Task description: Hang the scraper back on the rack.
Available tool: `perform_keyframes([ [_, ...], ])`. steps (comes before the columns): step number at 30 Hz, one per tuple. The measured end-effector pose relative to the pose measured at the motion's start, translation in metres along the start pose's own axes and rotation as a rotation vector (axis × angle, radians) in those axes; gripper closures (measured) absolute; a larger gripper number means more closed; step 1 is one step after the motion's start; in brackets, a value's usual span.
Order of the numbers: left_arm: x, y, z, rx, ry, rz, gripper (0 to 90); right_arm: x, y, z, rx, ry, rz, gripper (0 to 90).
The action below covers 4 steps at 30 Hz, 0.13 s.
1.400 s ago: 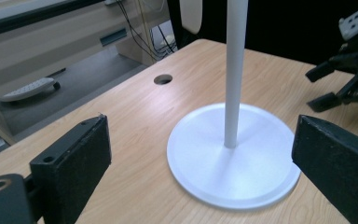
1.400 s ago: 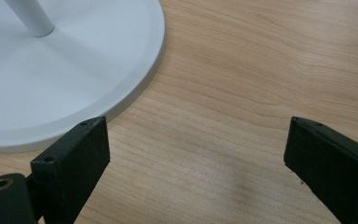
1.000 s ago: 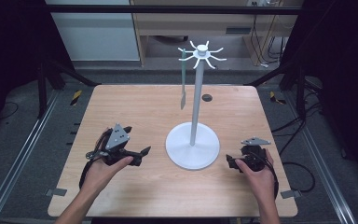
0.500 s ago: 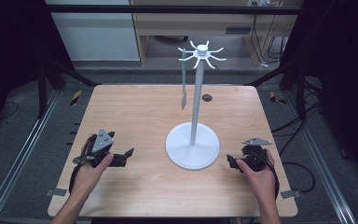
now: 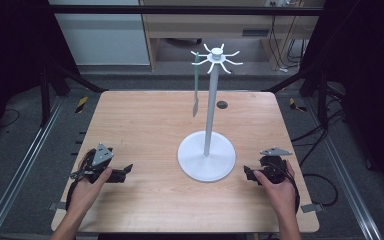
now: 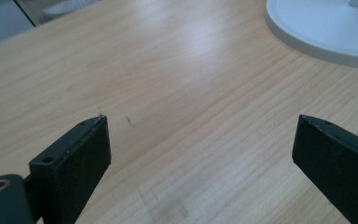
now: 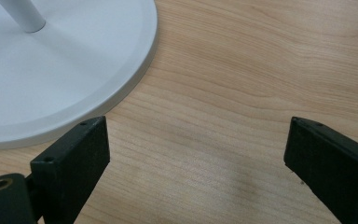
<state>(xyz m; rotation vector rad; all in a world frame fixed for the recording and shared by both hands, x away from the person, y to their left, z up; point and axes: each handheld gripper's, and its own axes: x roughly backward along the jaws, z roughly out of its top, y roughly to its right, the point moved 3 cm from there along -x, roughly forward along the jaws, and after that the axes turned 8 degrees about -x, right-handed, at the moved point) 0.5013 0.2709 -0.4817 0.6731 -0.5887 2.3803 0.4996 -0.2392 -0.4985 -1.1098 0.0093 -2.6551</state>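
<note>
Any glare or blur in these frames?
High view: sharp on the table, surroundings dark. Left gripper view: soft sheen on the wood, white stand base slightly soft. Right gripper view: faint shadow on the wood between the open jaws, no harsh glare.

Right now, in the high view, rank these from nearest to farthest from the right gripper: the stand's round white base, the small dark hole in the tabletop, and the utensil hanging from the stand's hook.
Measured from the right gripper, in the high view:
1. Round white base, just to its left on the table.
2. Small dark hole, farther back near the table's far edge.
3. Hanging utensil, back and left, on a hook beyond the pole.
</note>
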Motion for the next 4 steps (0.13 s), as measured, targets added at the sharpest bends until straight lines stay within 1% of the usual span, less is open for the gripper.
perform_keyframes([
  [2,-0.0023,-0.0019,-0.0038,0.013,-0.026,-0.005,4.0,0.0001,0.0003,0.0000,-0.002,-0.001,-0.001,7.2],
  [4,-0.0038,-0.0031,-0.0062,0.028,-0.036,-0.011,4.2,0.0003,0.0006,0.0003,-0.003,0.001,-0.001,7.2],
])
